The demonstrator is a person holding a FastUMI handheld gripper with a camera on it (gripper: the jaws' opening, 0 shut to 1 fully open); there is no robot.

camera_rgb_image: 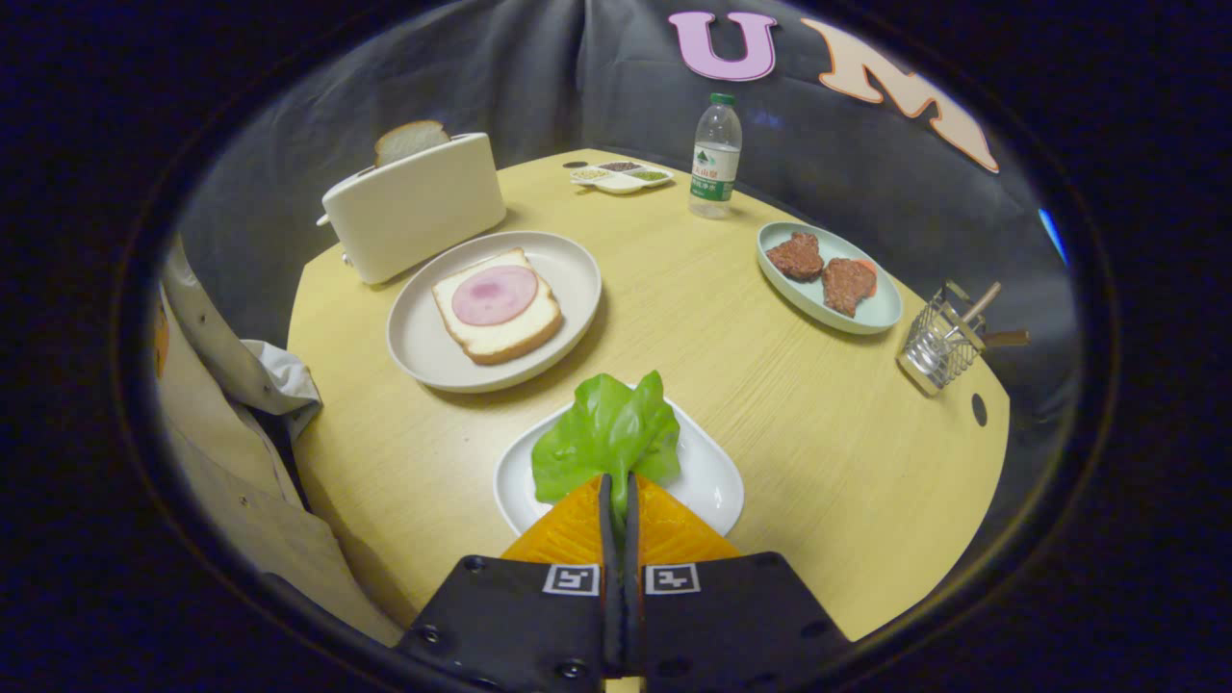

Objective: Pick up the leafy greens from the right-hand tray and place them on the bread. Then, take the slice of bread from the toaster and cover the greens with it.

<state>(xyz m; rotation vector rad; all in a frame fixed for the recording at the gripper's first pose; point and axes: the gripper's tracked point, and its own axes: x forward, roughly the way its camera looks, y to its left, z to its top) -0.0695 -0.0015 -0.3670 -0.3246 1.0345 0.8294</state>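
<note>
My gripper (617,484) is shut on the near edge of the leafy greens (604,435), a bright green leaf that stands up over the white tray (707,476) just ahead of the fingers. Beyond and to the left, a grey plate (420,344) holds a slice of bread (498,306) topped with a pale layer and a round pink slice of ham. Behind that plate stands a white toaster (416,206) with a slice of bread (409,141) sticking out of its slot.
A pale blue oval plate (874,316) with two brown patties sits far right. A water bottle (716,157) and a small divided dish (621,177) stand at the back. A wire basket (939,342) with utensils is near the right edge. A person's sleeve (231,423) is left.
</note>
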